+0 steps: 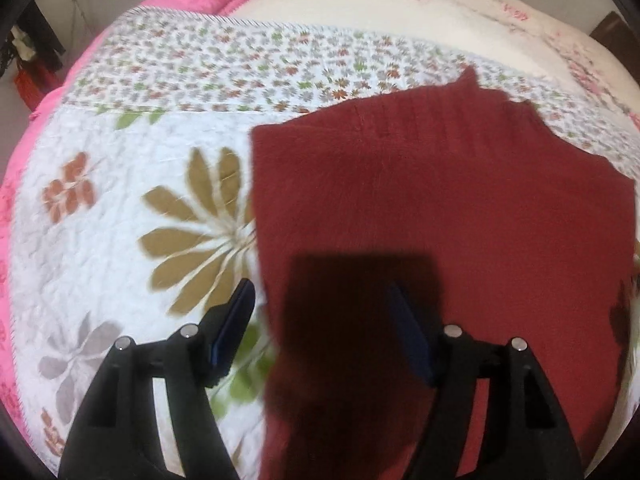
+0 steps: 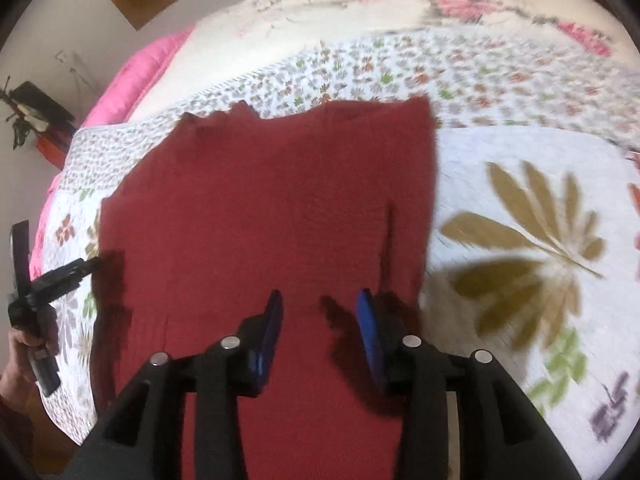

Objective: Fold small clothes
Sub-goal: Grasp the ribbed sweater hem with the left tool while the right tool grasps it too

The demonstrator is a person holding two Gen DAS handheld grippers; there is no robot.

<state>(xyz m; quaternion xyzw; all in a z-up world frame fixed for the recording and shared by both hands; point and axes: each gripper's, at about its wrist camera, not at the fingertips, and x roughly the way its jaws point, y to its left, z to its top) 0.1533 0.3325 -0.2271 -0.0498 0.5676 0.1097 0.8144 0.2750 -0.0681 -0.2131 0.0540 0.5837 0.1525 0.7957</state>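
both spread wide and holding nothing, left gripper (image 1: pixel 322 312) and right gripper (image 2: pixel 320 316) above dark red knitted sweater (image 2: pixel 272 200) flat on floral quilt (image 1: pixel 132 200).

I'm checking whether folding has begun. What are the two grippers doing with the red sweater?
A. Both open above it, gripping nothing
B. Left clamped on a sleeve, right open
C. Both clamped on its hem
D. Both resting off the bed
A: the left gripper and right gripper both have spread jaws, with the red sweater lying flat on the quilt.
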